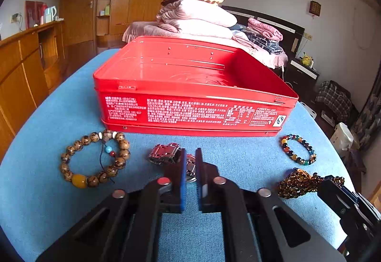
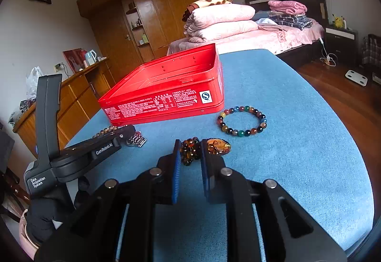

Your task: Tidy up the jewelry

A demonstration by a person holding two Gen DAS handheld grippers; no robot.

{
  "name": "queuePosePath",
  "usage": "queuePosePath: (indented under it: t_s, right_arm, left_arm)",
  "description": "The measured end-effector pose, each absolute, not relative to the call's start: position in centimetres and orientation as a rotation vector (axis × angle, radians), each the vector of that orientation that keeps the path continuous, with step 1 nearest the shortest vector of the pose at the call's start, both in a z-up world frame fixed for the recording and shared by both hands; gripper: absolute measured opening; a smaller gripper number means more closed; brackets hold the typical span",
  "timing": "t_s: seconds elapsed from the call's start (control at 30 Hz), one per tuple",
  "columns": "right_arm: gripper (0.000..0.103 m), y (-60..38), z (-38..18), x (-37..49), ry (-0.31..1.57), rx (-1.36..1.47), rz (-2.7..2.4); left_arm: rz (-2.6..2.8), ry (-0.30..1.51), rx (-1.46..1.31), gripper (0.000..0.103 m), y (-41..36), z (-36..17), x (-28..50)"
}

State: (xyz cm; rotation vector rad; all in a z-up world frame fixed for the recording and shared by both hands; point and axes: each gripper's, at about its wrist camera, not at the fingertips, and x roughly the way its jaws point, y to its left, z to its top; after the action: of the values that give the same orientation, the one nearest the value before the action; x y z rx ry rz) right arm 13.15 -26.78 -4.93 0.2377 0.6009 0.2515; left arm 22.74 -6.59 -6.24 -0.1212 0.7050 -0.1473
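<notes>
An open, empty red tin box (image 1: 190, 86) stands on the blue table; it also shows in the right wrist view (image 2: 166, 93). My left gripper (image 1: 190, 162) is shut on a silver metal watch (image 1: 166, 153) lying on the cloth. My right gripper (image 2: 190, 150) is closed around a bunched amber bead necklace (image 2: 189, 150) with an orange pendant (image 2: 219, 146); the necklace also shows in the left wrist view (image 1: 297, 183). A brown wooden bead bracelet (image 1: 95, 159) lies left of the watch. A multicolour bead bracelet (image 2: 241, 120) lies right of the box.
The blue cloth table (image 2: 297, 143) ends in a rounded edge on the right, with wooden floor (image 2: 345, 95) beyond. A wooden cabinet (image 1: 26, 66) runs along the left. A bed with stacked quilts (image 1: 197, 17) stands behind the table.
</notes>
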Motion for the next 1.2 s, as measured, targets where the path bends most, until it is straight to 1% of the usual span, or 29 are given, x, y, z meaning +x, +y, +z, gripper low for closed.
queuePosePath:
  t_s: [0.03, 0.23, 0.43, 0.6, 0.63, 0.67, 0.7, 0.73, 0.83, 1.03, 1.13, 1.2]
  right_arm:
    - [0.014, -26.8, -4.9, 13.1, 0.6, 0.237, 0.251]
    - [0.014, -26.8, -4.8, 13.1, 0.597, 0.235, 0.249]
    - [0.014, -26.7, -4.8, 13.0, 0.59, 0.234, 0.251]
    - [0.014, -26.2, -4.8, 13.1, 0.593, 0.228, 0.255]
    - [0.014, -26.2, -4.8, 13.1, 0.593, 0.227, 0.257]
    - [0.014, -26.2, -4.8, 13.1, 0.594, 0.226, 0.258]
    - [0.014, -26.2, -4.8, 13.1, 0.594, 0.227, 0.259]
    - [0.014, -26.3, -4.8, 13.2, 0.595, 0.228, 0.259]
    - [0.014, -26.6, -4.7, 13.3, 0.597, 0.238, 0.263]
    - [0.014, -27.0, -4.8, 13.5, 0.599, 0.253, 0.27]
    - [0.014, -27.1, -4.9, 13.5, 0.6, 0.259, 0.272]
    - [0.014, -27.1, -4.9, 13.6, 0.601, 0.263, 0.273]
  left_arm:
    - [-0.148, 0.706, -0.127, 0.0, -6.5, -6.3, 22.7]
    - [-0.151, 0.631, -0.168, 0.0, -5.7, -5.8, 21.4]
    - [-0.143, 0.527, -0.179, 0.0, -4.2, -4.0, 19.1]
    - [-0.147, 0.545, -0.137, 0.0, -4.3, -3.9, 19.5]
    - [-0.146, 0.556, -0.12, 0.006, -4.6, -4.2, 19.8]
    - [-0.147, 0.567, -0.109, 0.021, -5.1, -4.3, 20.0]
    - [-0.147, 0.574, -0.102, 0.029, -5.3, -4.5, 20.2]
    - [-0.146, 0.582, -0.091, 0.04, -5.6, -4.7, 20.4]
    - [-0.141, 0.613, -0.051, 0.042, -6.5, -5.1, 21.1]
    - [-0.151, 0.65, -0.061, 0.042, -6.6, -5.4, 22.4]
    - [-0.148, 0.684, -0.057, 0.038, -6.8, -5.7, 23.0]
    - [-0.146, 0.7, -0.058, 0.038, -6.8, -5.8, 23.3]
